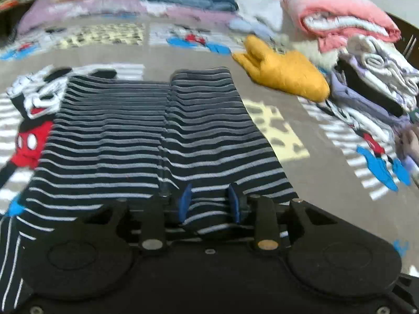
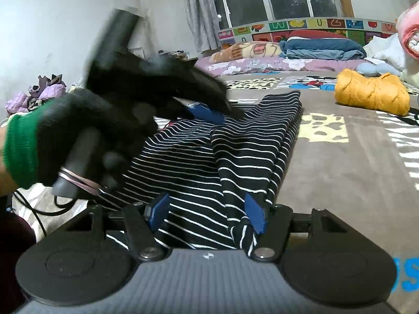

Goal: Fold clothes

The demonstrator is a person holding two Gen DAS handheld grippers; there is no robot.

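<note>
Striped garment (image 1: 136, 136): a black top with white stripes is lying spread on the patterned bedspread (image 1: 301, 130), one side panel already folded inward along a lengthwise crease.
Folded panel (image 2: 251, 151): it is sitting raised and rumpled on the layer beneath, and is likely to slide back open if the hem is tugged sideways.
Left gripper (image 1: 210, 204): its blue pads are standing narrowly apart over the near hem, with cloth between them; whether they are pressing on it cannot be told.
Right gripper (image 2: 207, 213): its jaws are standing wider, with the near edge and a hanging fold lying between the pads, untouched on the left side.
Gloved hand (image 2: 86, 130): it is carrying the left tool low over the garment, seen blurred in the right wrist view.
Risk: a pinch may be catching one layer only, so that lifting is separating the fold.
Yellow knit (image 1: 285, 73): it is lying well apart, as are the stacked clothes (image 1: 374, 83).
</note>
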